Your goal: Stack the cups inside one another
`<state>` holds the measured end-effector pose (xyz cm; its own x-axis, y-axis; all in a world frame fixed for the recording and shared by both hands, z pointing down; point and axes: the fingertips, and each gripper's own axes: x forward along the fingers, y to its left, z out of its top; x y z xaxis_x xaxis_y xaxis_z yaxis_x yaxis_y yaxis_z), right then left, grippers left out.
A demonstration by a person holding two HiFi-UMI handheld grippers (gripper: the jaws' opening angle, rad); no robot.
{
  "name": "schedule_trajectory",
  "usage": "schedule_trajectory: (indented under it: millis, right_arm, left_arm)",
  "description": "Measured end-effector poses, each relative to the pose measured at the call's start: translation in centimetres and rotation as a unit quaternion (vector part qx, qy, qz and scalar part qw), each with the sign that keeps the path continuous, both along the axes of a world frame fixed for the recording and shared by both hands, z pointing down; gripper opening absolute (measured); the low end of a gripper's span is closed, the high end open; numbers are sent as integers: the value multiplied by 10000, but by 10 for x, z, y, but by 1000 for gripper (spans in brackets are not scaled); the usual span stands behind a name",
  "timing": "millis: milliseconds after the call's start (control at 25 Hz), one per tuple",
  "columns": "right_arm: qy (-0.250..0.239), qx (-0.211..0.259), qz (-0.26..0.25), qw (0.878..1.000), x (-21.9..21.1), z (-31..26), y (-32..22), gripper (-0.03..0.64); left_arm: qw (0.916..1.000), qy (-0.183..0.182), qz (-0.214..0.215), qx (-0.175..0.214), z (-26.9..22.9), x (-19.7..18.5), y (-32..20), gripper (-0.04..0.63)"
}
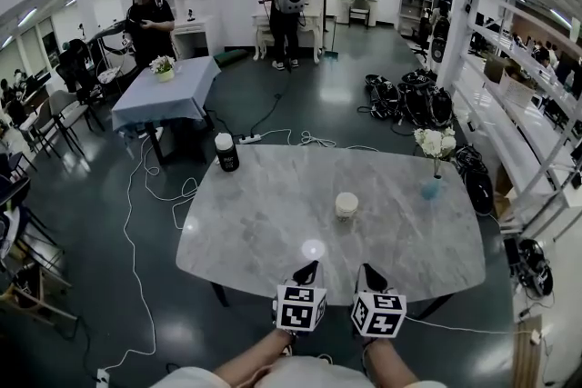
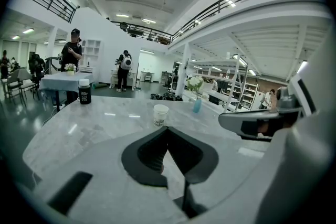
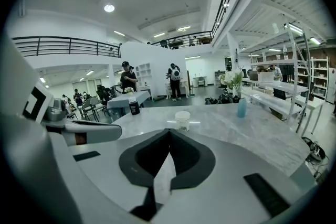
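Grey marble table (image 1: 245, 223) spreads out ahead of you in a big open hall. A dark bottle (image 1: 225, 153) stands at its far left corner and a blue vase (image 1: 431, 188) of flowers near the right edge. Only one white cup (image 1: 346, 205) shows, upright near the middle and well apart from both of your grippers. Whether others are nested inside it, I cannot tell. No loose cup is in sight, so the stacking looks either finished or without anything left to add. Your left gripper (image 1: 307, 271) and right gripper (image 1: 368, 273) hover at the near edge, each with its jaws closed together on nothing.
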<state>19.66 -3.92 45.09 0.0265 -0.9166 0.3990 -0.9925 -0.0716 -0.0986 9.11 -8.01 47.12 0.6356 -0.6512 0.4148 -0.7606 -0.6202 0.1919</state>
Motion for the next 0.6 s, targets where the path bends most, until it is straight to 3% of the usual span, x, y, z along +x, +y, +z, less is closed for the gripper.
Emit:
schedule_trajectory:
  millis: [600]
  right_arm:
    - [-79,-37,119,9999,3,4,11,8]
  left_arm:
    - [9999,9,76,-67,5,4,10,-5]
